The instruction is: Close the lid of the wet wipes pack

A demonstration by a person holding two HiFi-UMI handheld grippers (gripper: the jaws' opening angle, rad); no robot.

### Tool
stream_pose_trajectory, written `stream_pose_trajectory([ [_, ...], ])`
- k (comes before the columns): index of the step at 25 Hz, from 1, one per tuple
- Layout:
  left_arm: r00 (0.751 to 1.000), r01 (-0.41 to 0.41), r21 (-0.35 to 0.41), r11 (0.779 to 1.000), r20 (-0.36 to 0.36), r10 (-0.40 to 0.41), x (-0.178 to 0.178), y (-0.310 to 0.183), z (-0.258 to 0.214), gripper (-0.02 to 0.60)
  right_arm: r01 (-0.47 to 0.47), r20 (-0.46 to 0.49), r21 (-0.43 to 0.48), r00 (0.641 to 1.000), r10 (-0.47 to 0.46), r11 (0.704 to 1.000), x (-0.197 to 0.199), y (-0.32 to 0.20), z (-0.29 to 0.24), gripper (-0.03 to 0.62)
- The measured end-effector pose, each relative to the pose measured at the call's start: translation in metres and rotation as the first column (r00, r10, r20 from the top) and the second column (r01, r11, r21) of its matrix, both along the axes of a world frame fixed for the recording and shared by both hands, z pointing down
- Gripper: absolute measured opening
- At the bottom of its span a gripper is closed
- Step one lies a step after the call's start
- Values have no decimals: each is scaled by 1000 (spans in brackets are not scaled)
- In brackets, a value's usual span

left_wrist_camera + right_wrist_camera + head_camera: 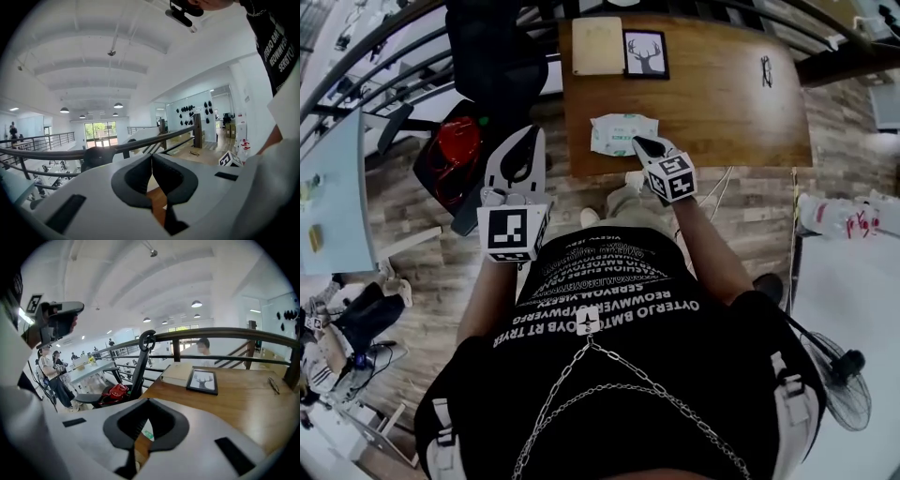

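Black shirt [609, 309] nearest | left gripper [528, 133]: jaws together, empty, tabletop [722, 103] to its right | right gripper [639, 143]: jaws together, empty, wet wipes pack [617, 131] just beyond its tips

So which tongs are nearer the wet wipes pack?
Right. The right tongs sit over the wet wipes pack at its near right corner; the left tongs are off to its left, beyond the table edge.
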State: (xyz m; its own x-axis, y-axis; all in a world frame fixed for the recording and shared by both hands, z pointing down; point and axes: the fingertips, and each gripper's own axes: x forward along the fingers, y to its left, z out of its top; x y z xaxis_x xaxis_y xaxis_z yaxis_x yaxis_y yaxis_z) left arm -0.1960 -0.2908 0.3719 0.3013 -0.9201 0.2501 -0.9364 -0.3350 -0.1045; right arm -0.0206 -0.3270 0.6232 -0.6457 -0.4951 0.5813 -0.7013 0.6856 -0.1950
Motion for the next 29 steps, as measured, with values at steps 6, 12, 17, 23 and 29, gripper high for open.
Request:
stream_pose_trajectory([
  [6, 999, -42, 34, 999, -30, 43, -3, 12, -13, 28, -53, 55, 91, 997, 48, 994, 12, 14, -76, 14],
  [12, 998, -51, 64, 997, -38, 54, -11, 24, -33, 28, -62, 72, 225, 996, 47, 972, 21, 33, -158, 14],
  [17, 994, -87, 100, 991, -62, 94, -9, 30, -51, 28, -77, 74, 318, 996, 57, 945, 27, 46, -218, 14],
  [23, 988, -115, 139, 984, -82, 127, -3, 26, -66, 28, -49, 80, 410, 997, 18, 911, 25, 57, -280, 14],
  [29, 985, -105, 126, 986, -122, 121, 9, 18, -62, 28, -23, 101, 411, 995, -21, 911, 24, 52, -294, 14],
])
